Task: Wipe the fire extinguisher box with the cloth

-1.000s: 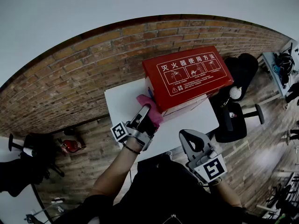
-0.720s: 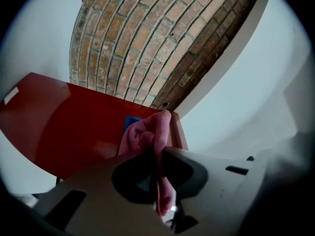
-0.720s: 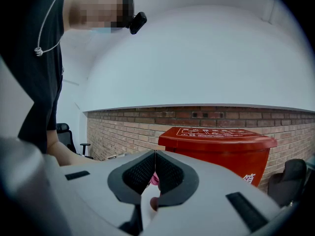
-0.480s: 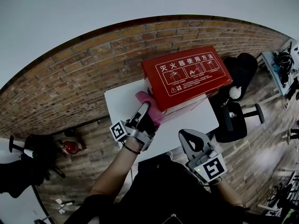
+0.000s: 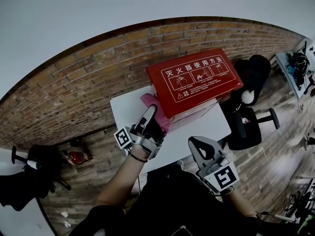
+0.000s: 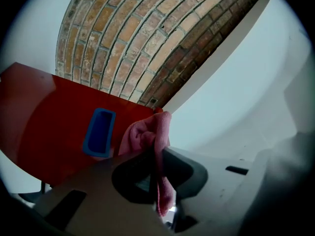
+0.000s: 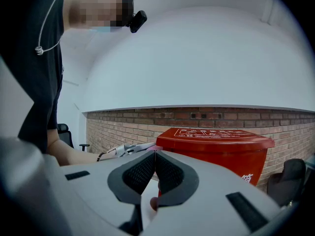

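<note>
Slightly higher now, left hand-held gripper (image 5: 149,113) pinches cloth (image 5: 149,101) against box (image 5: 194,77); right hand-held gripper (image 5: 199,142) — closed, empty.

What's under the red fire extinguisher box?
A white table, its bare top showing beside the box. The part directly beneath the box is covered, so nothing there can be checked.

left hand-held gripper (image 5: 151,113): arm extended, jaws clamped on cloth (image 6: 147,134) | right hand-held gripper (image 5: 198,145): near body, jaws together

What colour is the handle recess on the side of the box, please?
The handle recess is blue, on the red box; clearest in the left gripper view.
</note>
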Motion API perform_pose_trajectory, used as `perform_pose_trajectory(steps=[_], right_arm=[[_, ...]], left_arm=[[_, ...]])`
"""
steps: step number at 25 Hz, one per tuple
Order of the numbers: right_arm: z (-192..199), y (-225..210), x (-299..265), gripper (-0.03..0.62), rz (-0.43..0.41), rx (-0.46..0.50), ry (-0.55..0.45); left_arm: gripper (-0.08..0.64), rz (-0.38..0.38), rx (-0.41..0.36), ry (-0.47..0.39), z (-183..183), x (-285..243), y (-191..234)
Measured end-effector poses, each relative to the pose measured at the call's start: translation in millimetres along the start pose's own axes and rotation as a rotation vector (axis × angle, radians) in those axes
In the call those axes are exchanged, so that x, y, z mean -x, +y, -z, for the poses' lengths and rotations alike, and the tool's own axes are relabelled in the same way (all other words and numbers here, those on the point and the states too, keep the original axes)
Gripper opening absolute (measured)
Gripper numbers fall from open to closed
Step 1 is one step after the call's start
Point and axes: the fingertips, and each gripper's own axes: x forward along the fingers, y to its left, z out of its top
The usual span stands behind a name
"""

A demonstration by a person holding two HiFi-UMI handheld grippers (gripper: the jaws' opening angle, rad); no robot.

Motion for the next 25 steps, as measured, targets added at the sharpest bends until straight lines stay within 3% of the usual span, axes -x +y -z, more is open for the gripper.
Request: perform_pose_trajectory(steps=[5, 14, 25], right_arm=[[0, -2, 1, 0.020, 0.002, -0.007, -0.006], [-3, -7, 2, 0.020, -0.002, -0.017, -0.032], [-8, -25, 7, 0.020, -0.001, -0.037, -0.077]], left_arm=[[0.086, 0.041, 0.007, 0.013, 5, -9, -14], [0.084, 0.020, -0.006, -0.003, 5, -9, -16], [0.086, -0.070, -0.259, 0.004, -3, -2, -37]])
